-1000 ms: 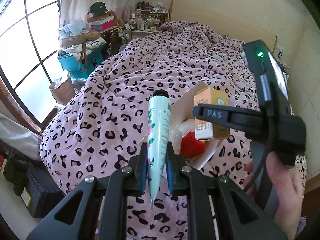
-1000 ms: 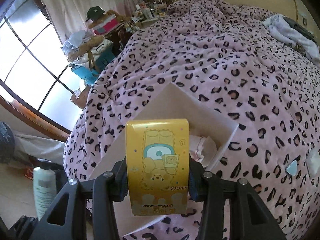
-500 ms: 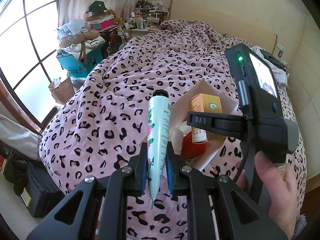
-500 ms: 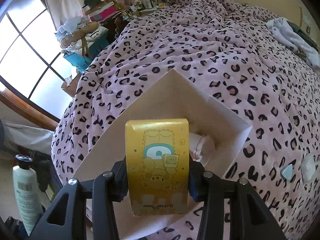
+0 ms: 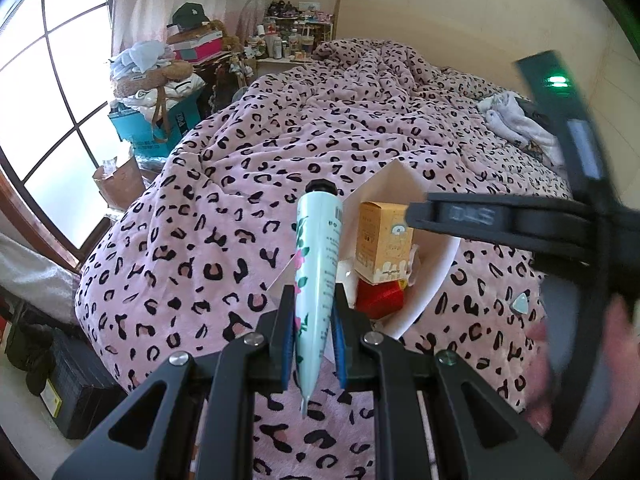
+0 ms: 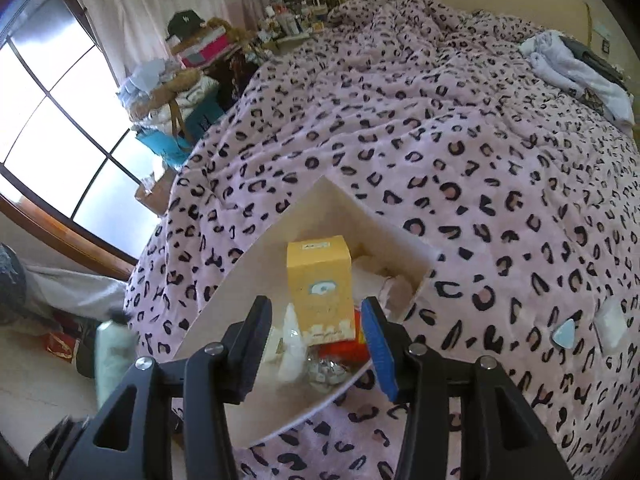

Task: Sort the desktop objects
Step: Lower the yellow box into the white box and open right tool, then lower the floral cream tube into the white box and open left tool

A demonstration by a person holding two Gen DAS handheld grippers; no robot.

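My left gripper (image 5: 312,320) is shut on a pale green flowered tube (image 5: 318,248) with a black cap, held above the leopard-print bed cover. A yellow cartoon-print carton (image 6: 320,280) stands upright inside the white open box (image 6: 360,208), on top of a red item (image 6: 344,350) and crumpled white wrappers. My right gripper (image 6: 316,336) hovers open just above and in front of the carton, its pads clear of the carton's sides. In the left wrist view the carton (image 5: 384,240) sits in the box (image 5: 440,276) under the right gripper's black finger.
A small blue triangle (image 6: 564,332) and a white tile (image 6: 610,324) lie on the cover (image 6: 440,120) right of the box. Clothes (image 6: 568,64) lie at the far right. Stacked bags and boxes (image 5: 160,80) stand by the window, past the bed's left edge.
The right gripper let go of the yellow carton, which now stands in the white box, and drew back upward. The left gripper kept still with the tube.
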